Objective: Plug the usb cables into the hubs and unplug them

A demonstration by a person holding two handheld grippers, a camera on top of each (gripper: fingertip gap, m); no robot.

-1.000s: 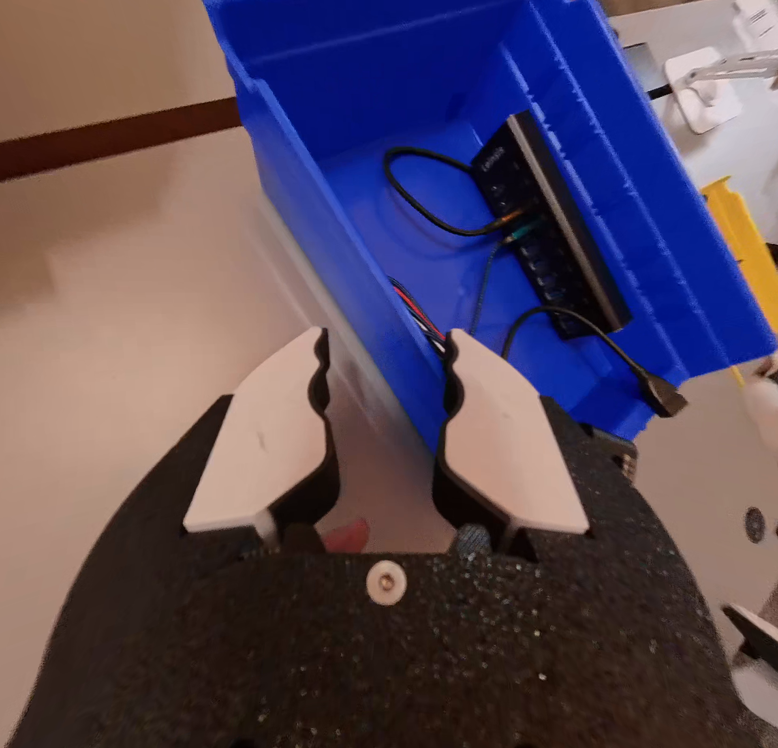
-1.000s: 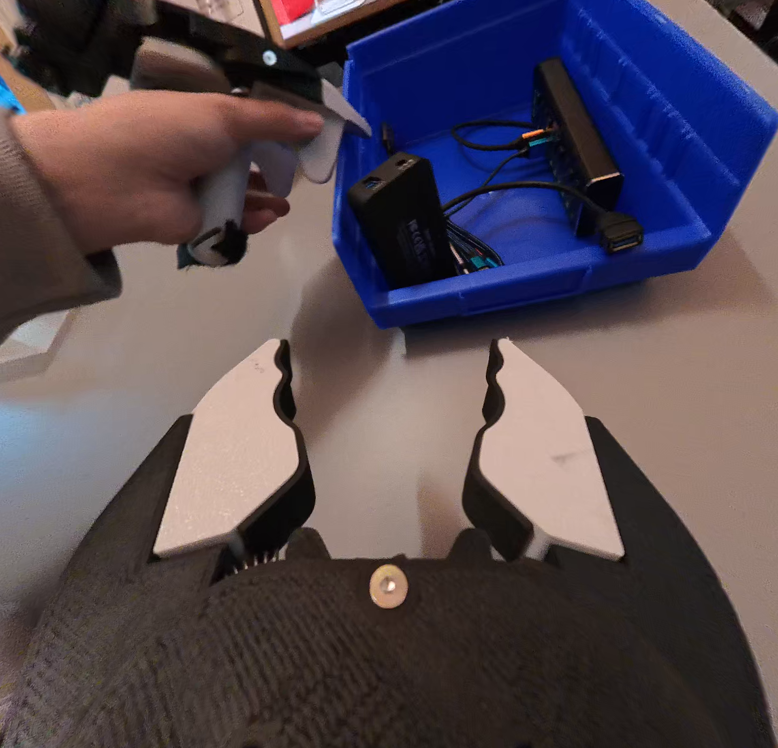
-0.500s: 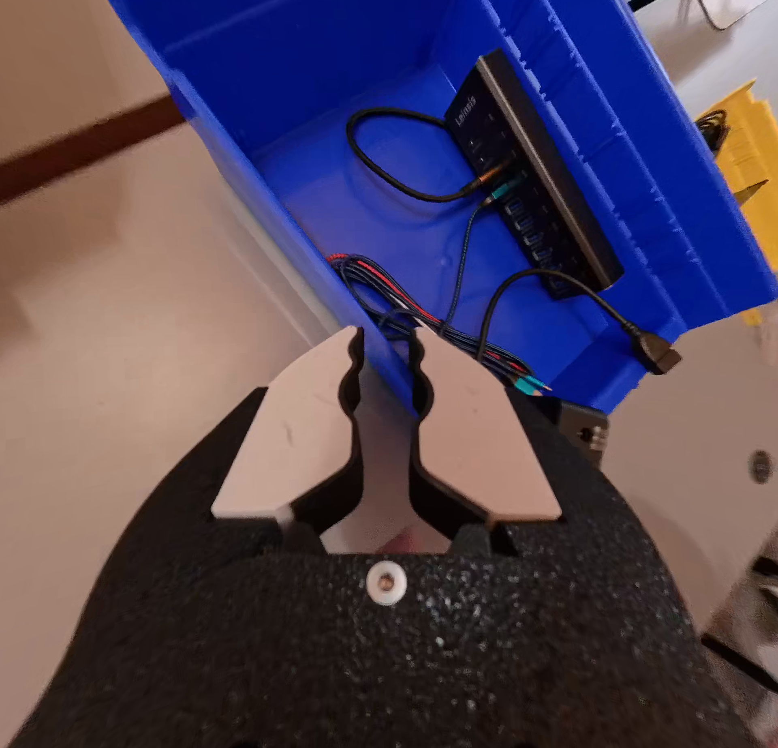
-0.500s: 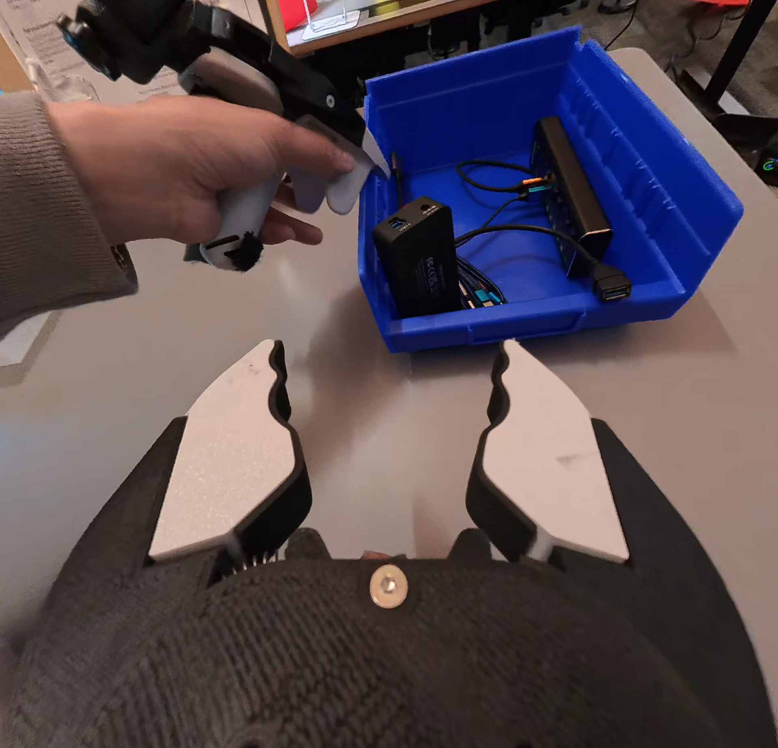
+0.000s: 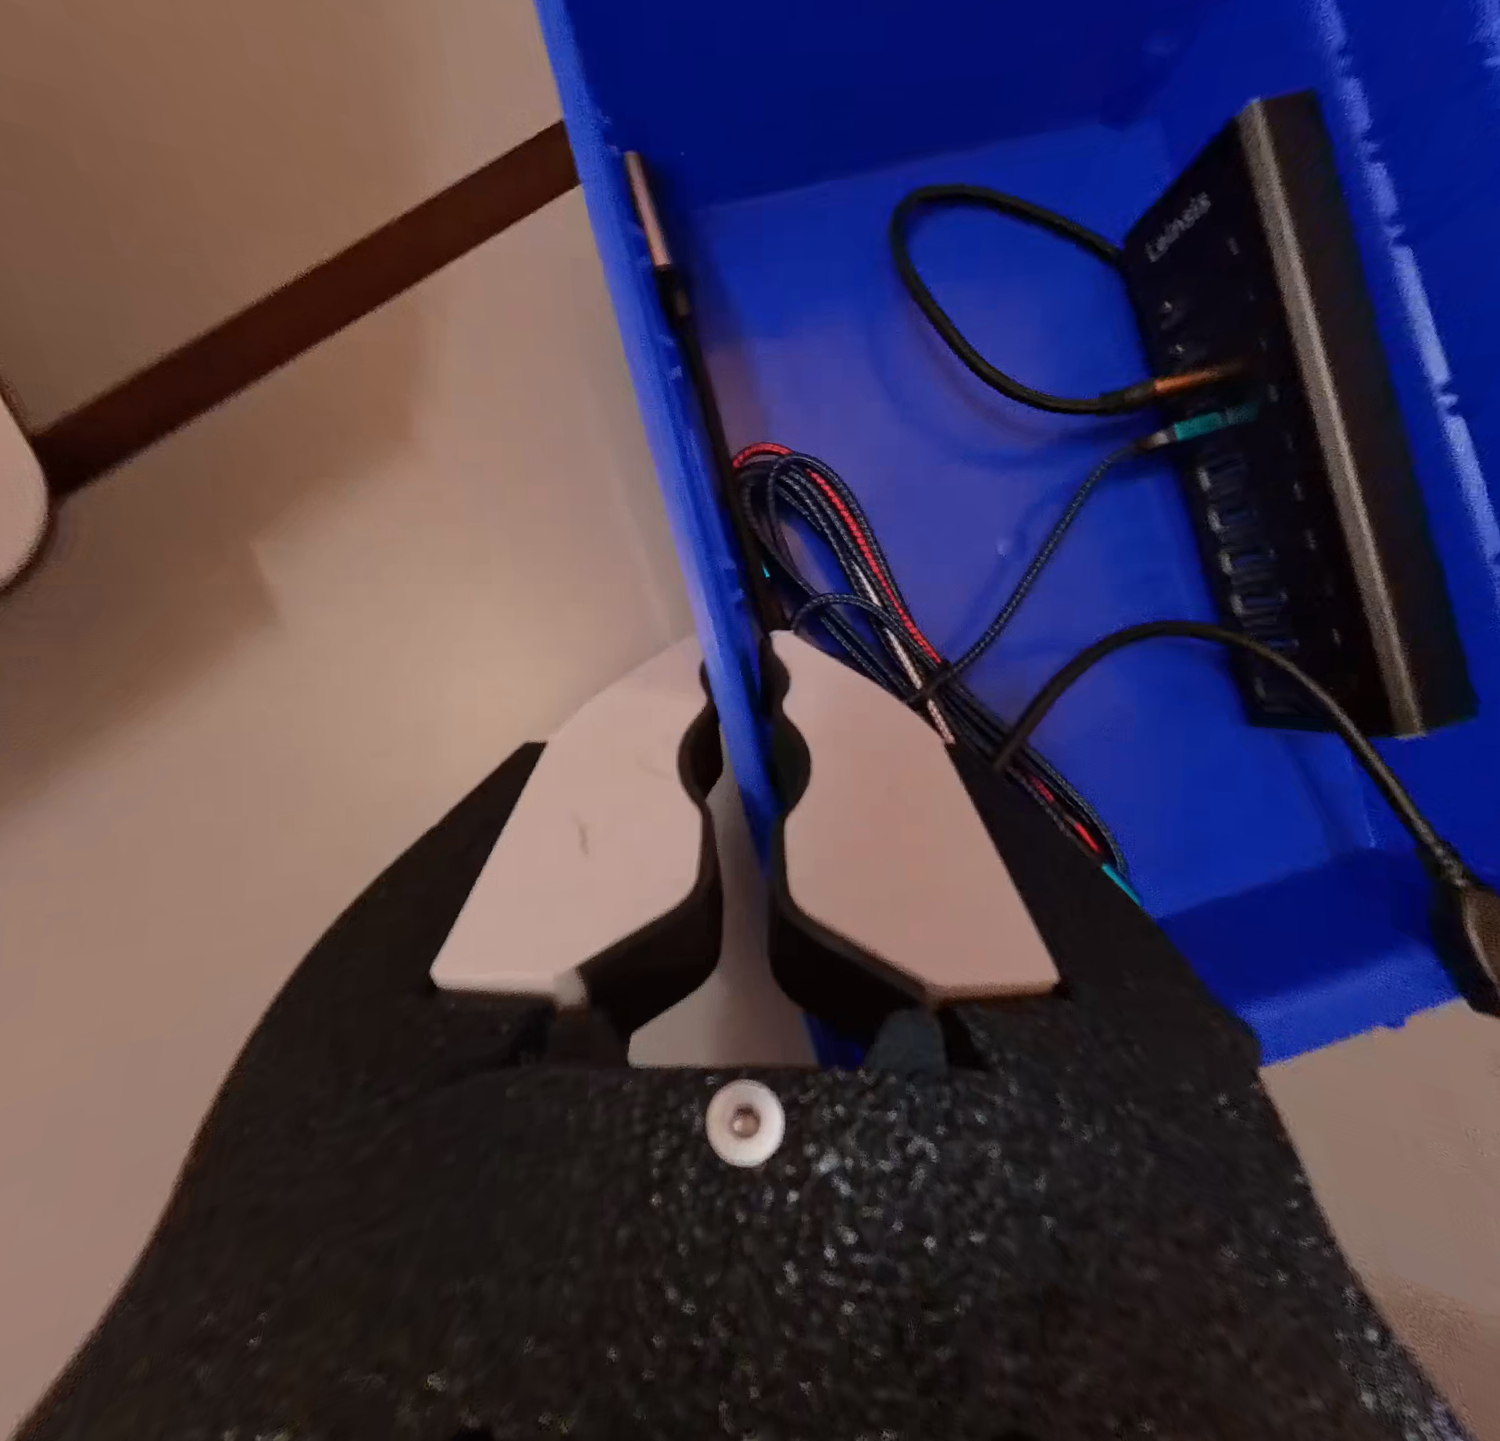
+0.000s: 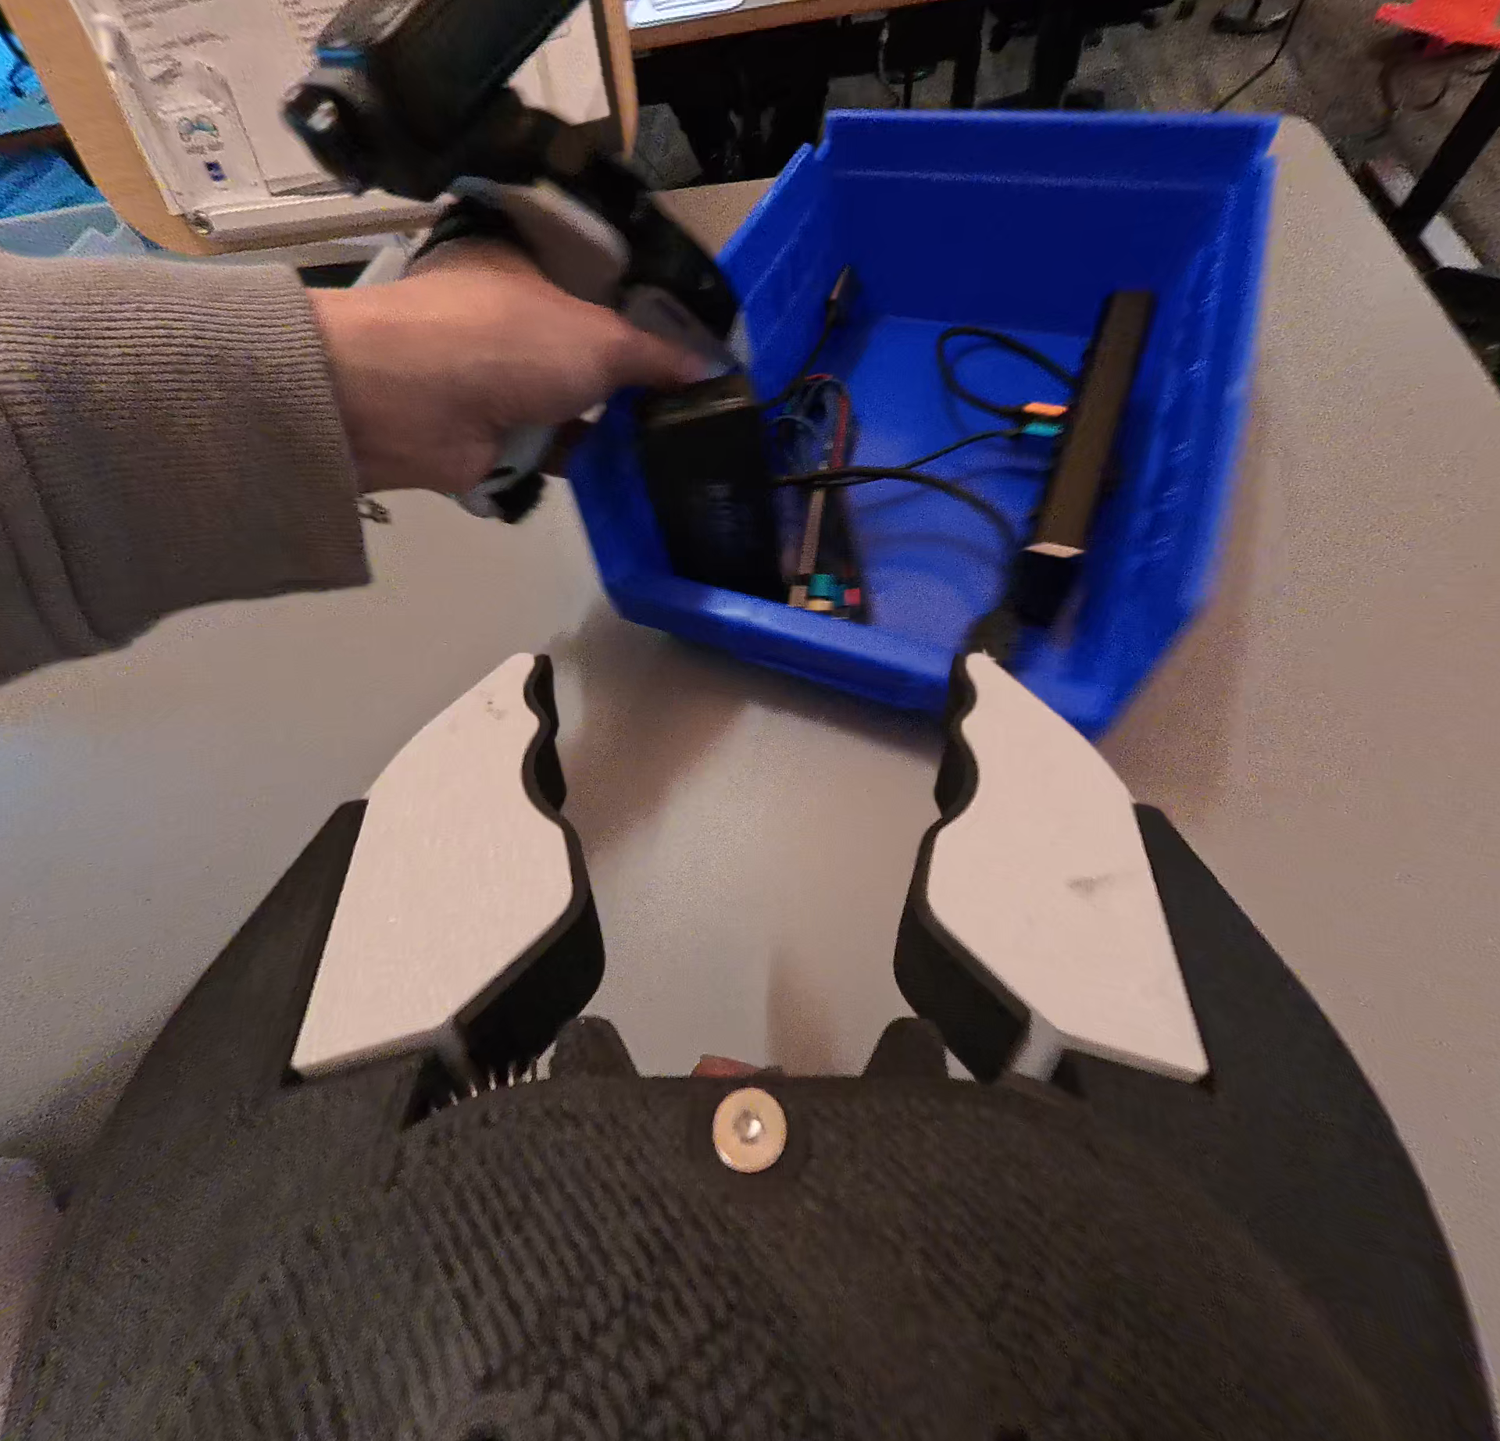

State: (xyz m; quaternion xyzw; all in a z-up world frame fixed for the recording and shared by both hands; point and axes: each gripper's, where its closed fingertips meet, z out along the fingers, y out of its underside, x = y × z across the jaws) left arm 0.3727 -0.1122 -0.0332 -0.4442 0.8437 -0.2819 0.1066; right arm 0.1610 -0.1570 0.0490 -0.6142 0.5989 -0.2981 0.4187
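A blue bin (image 5: 665,428) holds a long black USB hub (image 5: 1299,428) against its right wall, with an orange plug (image 5: 1201,380) and a teal plug (image 5: 1209,428) in it. A bundle of braided cables (image 5: 820,542) lies along the left wall. My left gripper (image 5: 739,664) is shut on the bin's left wall, one finger on each side of it. In the right wrist view the bin (image 6: 1015,209) is blurred. A smaller black hub (image 6: 714,493) leans inside it, by the left gripper (image 6: 698,331). My right gripper (image 6: 751,672) is open and empty over the table before the bin.
A black cable with a socket end (image 5: 1461,907) hangs over the bin's front lip. The bin stands on a grey table (image 6: 1339,672). A person's hand and sleeve (image 6: 162,444) hold the left gripper. Desks and chair legs (image 6: 812,6) stand beyond the table's far edge.
My left gripper has moved onto the bin's left wall and closed on it. The bin has turned on the table and looks blurred. My right gripper has stayed open.
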